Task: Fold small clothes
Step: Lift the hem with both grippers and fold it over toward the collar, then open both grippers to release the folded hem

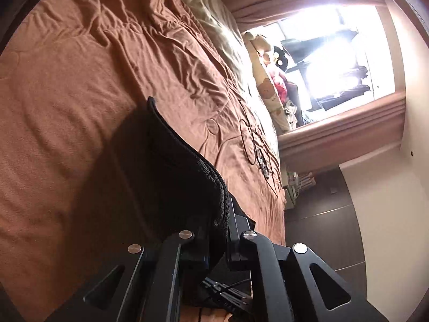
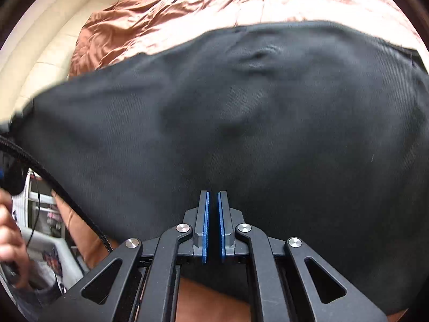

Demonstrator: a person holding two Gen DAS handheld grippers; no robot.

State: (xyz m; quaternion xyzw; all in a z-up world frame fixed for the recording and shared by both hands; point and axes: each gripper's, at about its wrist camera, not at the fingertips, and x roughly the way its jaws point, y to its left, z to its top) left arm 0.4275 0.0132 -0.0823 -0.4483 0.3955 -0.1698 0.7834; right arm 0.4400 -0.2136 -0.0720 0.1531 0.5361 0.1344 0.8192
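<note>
Right wrist shows right claw (image 2: 213, 196) pinching ribbed black garment (image 2: 241, 123); left claw (image 1: 225, 214) seemingly clamps its knit hem.

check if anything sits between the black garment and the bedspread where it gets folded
Nothing visible does. The black garment hangs clamped in both tools, left tool and right tool, over bare brown bedspread.

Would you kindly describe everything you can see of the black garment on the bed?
The black garment is a dark, fine-ribbed fabric with a knit-textured edge band. It hangs spread wide over the brown bedspread, softly creased. The left gripper is shut on its banded edge, and the right gripper is shut on another edge.
</note>
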